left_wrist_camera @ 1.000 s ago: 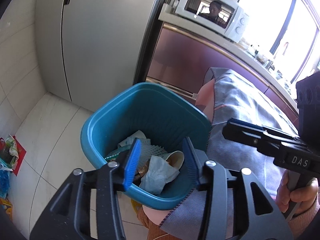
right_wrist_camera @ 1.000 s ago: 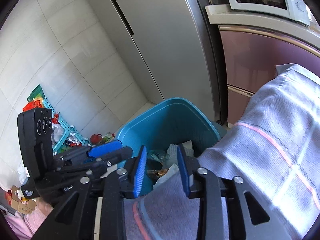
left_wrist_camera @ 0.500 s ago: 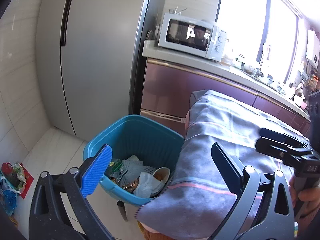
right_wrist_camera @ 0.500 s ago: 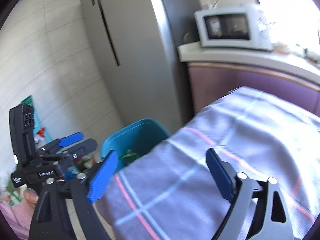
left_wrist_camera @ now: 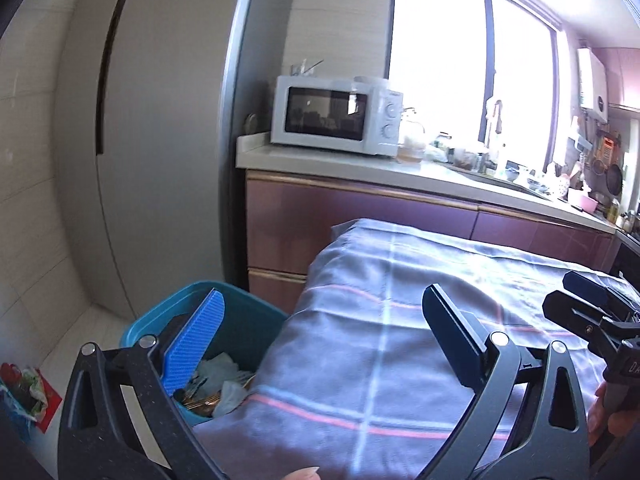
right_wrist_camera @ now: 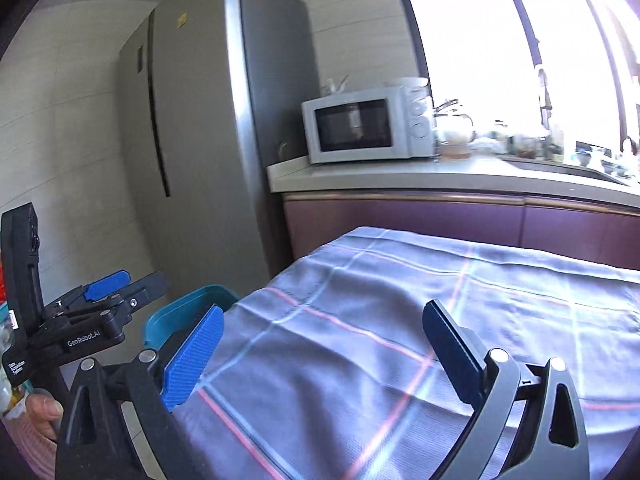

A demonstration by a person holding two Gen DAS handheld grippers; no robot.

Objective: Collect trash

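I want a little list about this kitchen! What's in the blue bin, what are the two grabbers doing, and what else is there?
bin: blue trash bin on the floor beside the table
in the bin: crumpled paper and wrappers
left gripper: jaws wide open, holding nothing
right gripper: jaws wide open, holding nothing
table: covered by a grey checked tablecloth
counter: white microwave on it
next to counter: tall grey fridge

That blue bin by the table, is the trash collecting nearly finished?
It looks far along. The blue bin already holds crumpled tissue and wrappers. Nothing is in hand: the left tongs and right tongs are both open above the checked tablecloth, where no trash shows. Packets on the floor may remain.
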